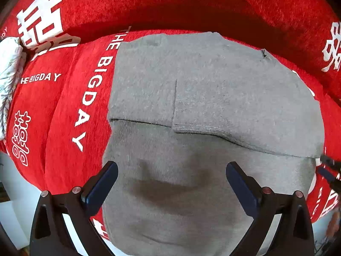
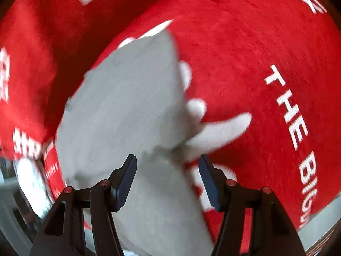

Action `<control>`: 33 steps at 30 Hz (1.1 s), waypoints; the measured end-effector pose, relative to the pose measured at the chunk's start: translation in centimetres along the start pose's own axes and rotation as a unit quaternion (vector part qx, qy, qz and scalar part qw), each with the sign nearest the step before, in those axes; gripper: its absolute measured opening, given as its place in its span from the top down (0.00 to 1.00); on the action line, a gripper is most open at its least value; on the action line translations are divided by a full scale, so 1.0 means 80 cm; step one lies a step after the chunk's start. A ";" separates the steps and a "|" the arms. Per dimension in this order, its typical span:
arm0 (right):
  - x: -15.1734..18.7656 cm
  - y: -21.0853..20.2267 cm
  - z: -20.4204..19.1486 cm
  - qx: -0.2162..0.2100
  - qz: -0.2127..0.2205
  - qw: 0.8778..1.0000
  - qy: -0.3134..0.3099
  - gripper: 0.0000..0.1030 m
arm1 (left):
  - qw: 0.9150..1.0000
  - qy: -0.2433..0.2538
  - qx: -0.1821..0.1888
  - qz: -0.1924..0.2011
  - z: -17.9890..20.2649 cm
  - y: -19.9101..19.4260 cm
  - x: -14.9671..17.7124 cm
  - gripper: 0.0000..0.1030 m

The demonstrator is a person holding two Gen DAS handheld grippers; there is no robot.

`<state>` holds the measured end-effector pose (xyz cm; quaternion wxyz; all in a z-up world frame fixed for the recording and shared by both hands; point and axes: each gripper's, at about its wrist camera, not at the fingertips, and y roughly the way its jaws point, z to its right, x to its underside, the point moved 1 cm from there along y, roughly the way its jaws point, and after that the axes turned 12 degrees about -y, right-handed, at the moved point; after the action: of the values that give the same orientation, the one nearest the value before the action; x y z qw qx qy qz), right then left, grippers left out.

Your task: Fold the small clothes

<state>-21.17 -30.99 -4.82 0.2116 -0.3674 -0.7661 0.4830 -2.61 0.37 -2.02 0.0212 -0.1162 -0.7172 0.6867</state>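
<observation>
Grey garment [image 1: 213,98] fills the centre of the left wrist view, lying on a red cover [image 1: 64,106] with white lettering. Knit texture; the upper part is folded over the lower, its hem edge running across mid-frame, with a vertical seam above it. Soft creases at lower centre. Left gripper [image 1: 171,170] hangs over it, fingers spread wide, nothing between them. In the blurred right wrist view the garment [image 2: 127,106] sits centre-left; right gripper [image 2: 168,166] is released, fingers parted above its edge. White patterned cloth [image 1: 8,74] at left edge.
</observation>
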 end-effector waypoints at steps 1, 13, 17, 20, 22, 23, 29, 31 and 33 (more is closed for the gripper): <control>-0.008 0.004 0.006 0.002 0.002 1.000 0.007 0.38 | 1.000 0.005 -0.001 0.000 0.003 0.000 0.003 0.01; -0.009 -0.023 -0.003 0.036 -0.016 0.997 -0.072 0.34 | 1.000 0.021 -0.007 -0.012 0.032 -0.009 0.016 0.01; 0.020 -0.029 -0.017 0.021 -0.036 0.995 -0.091 0.34 | 1.000 0.021 -0.005 -0.018 0.040 -0.012 0.020 0.01; 0.037 -0.027 -0.026 0.006 -0.051 0.995 -0.088 0.34 | 1.000 0.022 -0.006 -0.020 0.043 -0.015 0.024 0.01; 0.048 -0.026 -0.028 -0.003 -0.058 0.995 -0.085 0.34 | 0.999 0.024 -0.008 -0.022 0.044 -0.015 0.028 0.01; 0.053 -0.025 -0.030 -0.007 -0.061 0.995 -0.084 0.34 | 0.999 0.025 -0.009 -0.023 0.045 -0.015 0.030 0.01; 0.070 -0.016 -0.038 -0.024 -0.079 0.993 -0.088 0.34 | 0.999 0.020 -0.011 -0.035 0.042 -0.012 0.046 0.01; 0.073 -0.012 -0.040 -0.025 -0.085 0.992 -0.094 0.34 | 0.999 0.015 -0.023 -0.029 0.038 -0.011 0.053 0.01; 0.077 -0.008 -0.041 -0.027 -0.090 0.991 -0.095 0.34 | 0.999 0.009 -0.028 -0.034 0.034 -0.007 0.058 0.01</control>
<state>-23.13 -24.57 -2.98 0.1708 -0.2552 -0.8254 0.4738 -7.73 -1.42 -2.25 0.0477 -0.0987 -0.7398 0.6638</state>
